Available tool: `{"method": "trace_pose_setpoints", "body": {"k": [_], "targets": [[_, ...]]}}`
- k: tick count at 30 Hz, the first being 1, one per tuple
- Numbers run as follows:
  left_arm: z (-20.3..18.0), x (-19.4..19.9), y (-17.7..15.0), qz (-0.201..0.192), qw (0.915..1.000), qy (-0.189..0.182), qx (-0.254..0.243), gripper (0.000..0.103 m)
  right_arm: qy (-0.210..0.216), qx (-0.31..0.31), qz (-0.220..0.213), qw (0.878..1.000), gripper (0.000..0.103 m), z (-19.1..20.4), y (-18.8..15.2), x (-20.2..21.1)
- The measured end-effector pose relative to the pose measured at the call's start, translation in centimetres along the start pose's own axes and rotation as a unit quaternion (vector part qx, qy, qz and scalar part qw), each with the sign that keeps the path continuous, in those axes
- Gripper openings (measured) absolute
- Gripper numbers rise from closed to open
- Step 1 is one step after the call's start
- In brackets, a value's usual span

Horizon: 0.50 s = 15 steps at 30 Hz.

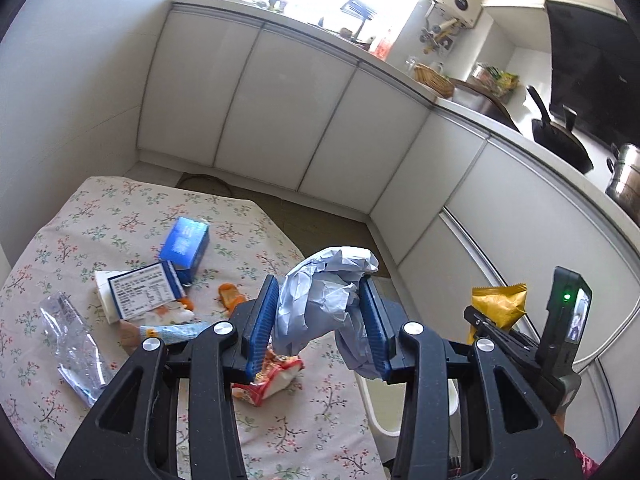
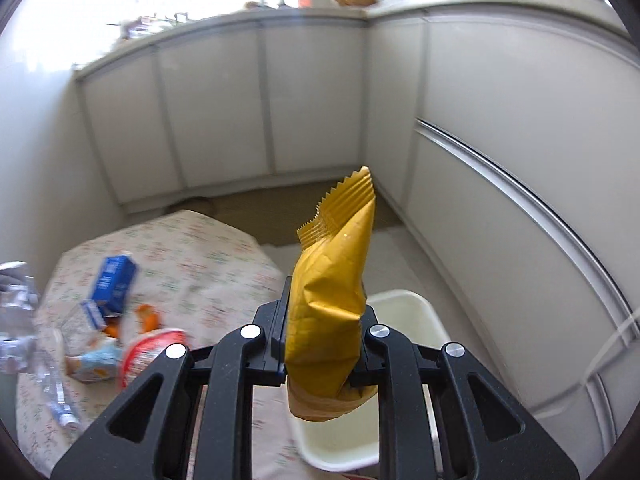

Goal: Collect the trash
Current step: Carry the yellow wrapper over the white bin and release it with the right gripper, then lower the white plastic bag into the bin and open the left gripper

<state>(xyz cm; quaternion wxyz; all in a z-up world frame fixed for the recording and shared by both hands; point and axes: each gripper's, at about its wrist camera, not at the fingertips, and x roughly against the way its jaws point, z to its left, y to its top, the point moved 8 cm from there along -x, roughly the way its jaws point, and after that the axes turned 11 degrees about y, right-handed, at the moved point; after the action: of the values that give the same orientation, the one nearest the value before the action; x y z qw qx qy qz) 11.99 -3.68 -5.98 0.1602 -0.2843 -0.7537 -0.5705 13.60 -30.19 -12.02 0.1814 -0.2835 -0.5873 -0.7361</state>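
Table with floral cloth (image 1: pixel 256 240) still carries a blue carton (image 1: pixel 186 246), a labelled white carton (image 1: pixel 138 294), a clear plastic bag (image 1: pixel 74 340), orange peel (image 1: pixel 230 296) and a red-and-white wrapper (image 1: pixel 272 380). White bin (image 2: pixel 404 308) stands just right of the table, below both tools. Left gripper (image 1: pixel 324 320) pinches crumpled grey-blue paper (image 1: pixel 320 304). Right gripper (image 2: pixel 324 344), pressed nearly together, clamps a creased yellow snack wrapper (image 2: pixel 336 300), serrated end upward.

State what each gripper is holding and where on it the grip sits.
The left gripper clamps a crumpled grey-blue paper wad across its middle. The right gripper pinches a yellow snack wrapper around its lower half.
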Motion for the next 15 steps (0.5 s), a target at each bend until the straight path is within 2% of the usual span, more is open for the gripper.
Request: {"method": "trace_pose_setpoints", "body": {"k": [4,8,10,13,15], "targets": [[-2.8,-0.9,-0.8,0.010,0.9997,-0.006,-0.021,0.039,-0.027,-0.029,0.034,0.999,0.028,-3.7,-1.4,-1.1],[-5.5,-2.0,-1.5,0.022,0.9988,-0.013,-0.041,0.040,-0.016,-0.057,0.029,0.998,0.063,-6.0,-1.8,-0.2],[-7.0,-2.8,-1.7,0.028,0.9982,-0.017,-0.050,0.040,-0.014,-0.070,0.014,0.997,0.073,-6.7,-1.5,0.6],[-8.7,-3.7,-2.1,0.036,0.9975,-0.022,-0.057,0.040,-0.020,-0.088,-0.011,0.996,0.081,-8.2,-0.8,1.9],[-10.0,-4.4,-2.2,0.041,0.9969,-0.027,-0.061,0.040,-0.026,-0.100,-0.022,0.994,0.082,-9.2,-0.5,2.5]]}}
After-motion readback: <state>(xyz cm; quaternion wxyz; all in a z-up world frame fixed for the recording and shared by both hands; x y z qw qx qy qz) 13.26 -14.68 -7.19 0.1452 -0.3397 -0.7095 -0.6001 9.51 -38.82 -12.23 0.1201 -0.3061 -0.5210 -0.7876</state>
